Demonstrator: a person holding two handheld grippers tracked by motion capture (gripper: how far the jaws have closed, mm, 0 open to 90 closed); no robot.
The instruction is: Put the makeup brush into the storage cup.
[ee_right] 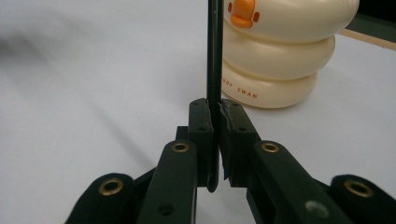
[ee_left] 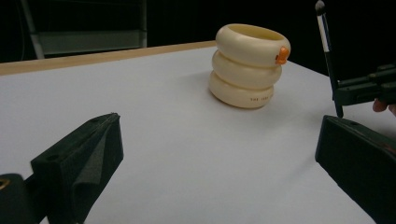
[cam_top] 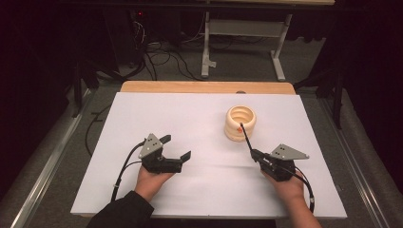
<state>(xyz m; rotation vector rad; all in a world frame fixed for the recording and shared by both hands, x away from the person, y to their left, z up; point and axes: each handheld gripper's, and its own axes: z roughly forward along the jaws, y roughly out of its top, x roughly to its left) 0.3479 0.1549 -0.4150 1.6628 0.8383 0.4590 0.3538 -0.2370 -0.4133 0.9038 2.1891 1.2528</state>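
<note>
Right gripper jaws pinched on a thin black brush — its tip at the glossy cream three-ringed holder, left gripper well left of the holder, matte jaws spread, white table

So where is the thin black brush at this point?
In the high view the black brush stands clamped in the right gripper on the table's right side, its tip just in front of the cream ringed holder.

Bare white sheet lies open from nine to twelve o'clock; only the cream ringed holder blocks passage, at one o'clock, near centre.
</note>
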